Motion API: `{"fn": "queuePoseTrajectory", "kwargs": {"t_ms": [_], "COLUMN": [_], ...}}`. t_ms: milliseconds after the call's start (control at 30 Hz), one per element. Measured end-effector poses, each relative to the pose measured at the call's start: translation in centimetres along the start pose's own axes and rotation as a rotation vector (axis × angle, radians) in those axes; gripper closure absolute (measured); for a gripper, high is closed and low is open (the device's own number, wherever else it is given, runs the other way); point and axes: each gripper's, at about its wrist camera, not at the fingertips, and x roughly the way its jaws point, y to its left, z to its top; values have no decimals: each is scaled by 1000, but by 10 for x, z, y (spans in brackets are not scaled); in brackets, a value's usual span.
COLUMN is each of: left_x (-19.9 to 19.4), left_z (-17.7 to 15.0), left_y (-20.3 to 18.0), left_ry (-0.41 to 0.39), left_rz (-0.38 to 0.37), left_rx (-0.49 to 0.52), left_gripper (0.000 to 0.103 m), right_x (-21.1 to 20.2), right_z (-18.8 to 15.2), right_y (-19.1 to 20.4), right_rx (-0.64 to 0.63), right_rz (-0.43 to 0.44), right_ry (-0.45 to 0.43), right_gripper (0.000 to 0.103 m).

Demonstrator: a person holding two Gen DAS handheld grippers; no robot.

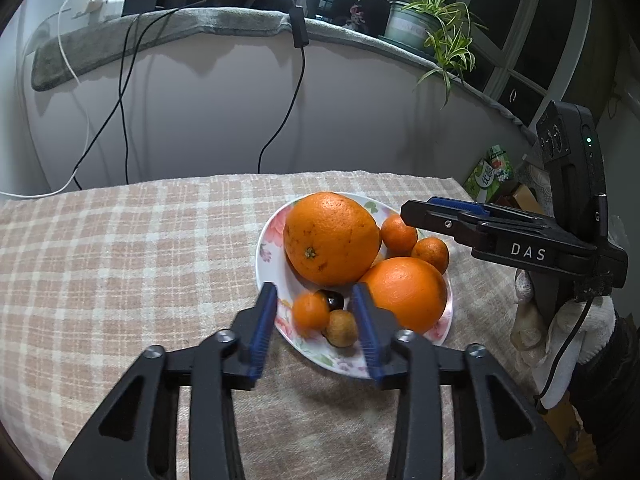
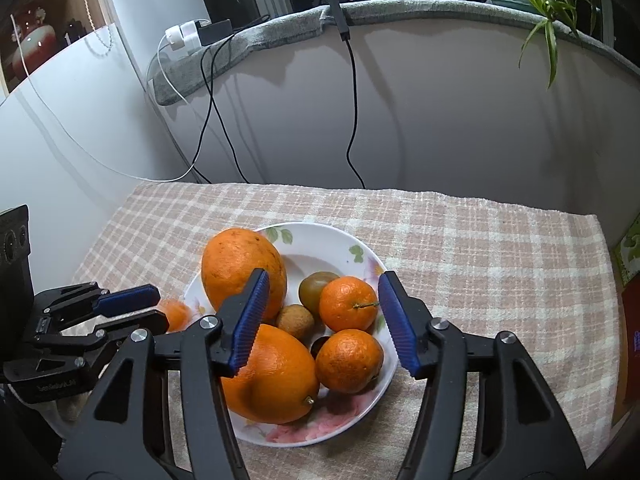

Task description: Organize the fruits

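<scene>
We are looking at a home: a checked cloth (image 1: 120,248) covering the table, a potted spider plant (image 1: 436,20) sitting upper right on the windowsill, chargers (image 1: 102,0) upper left.

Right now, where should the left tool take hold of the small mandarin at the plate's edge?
Probably across the small mandarin's widest middle, coming down from above with the open left tool. It is round, and the brown fruit sits tight against one side, so one finger must slip between them on the plate.
</scene>
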Motion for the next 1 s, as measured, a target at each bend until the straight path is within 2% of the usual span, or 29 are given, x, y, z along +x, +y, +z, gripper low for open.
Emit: {"fn": "queuePoseTrajectory", "kwargs": {"t_ms": [67,133,200,500,567,600,633,767,1000], "left_x": [-2,-4,-6,-13,-16,-17,-20,-26,-40], "left_z": [0,1,1,-2,-3,-4,-5,-8,-14], "left_y": [-1,-2,-1,1,1,1,1,-1,-5], "left_ry": [-6,-15,-23,-42,-48,-52,-57,-69,-107], "left_rz": [9,20,29,69,77,81,87,109,143], "left_rx": [4,12,11,3,5,6,8,14,20], "left_gripper": [52,46,41,39,39,39,39,37,32], "right_x": [-1,-3,-5,-11,-15,-17,-20,-32,-48], "right_z": [0,0,0,0,-1,-2,-3,-9,-20], "right_y": [1,3,4,8,9,10,11,15,24], "right_rx": [-7,-9,-10,-18,-20,-20,-19,-20,-48], "right_rz": [-1,1,1,-10,-10,-10,-10,-25,-67], "right_ry": [-2,-8,-12,-19,-23,-27,-36,-64,-92], "right_gripper": [42,36,36,35,30,23,20,15,13]}}
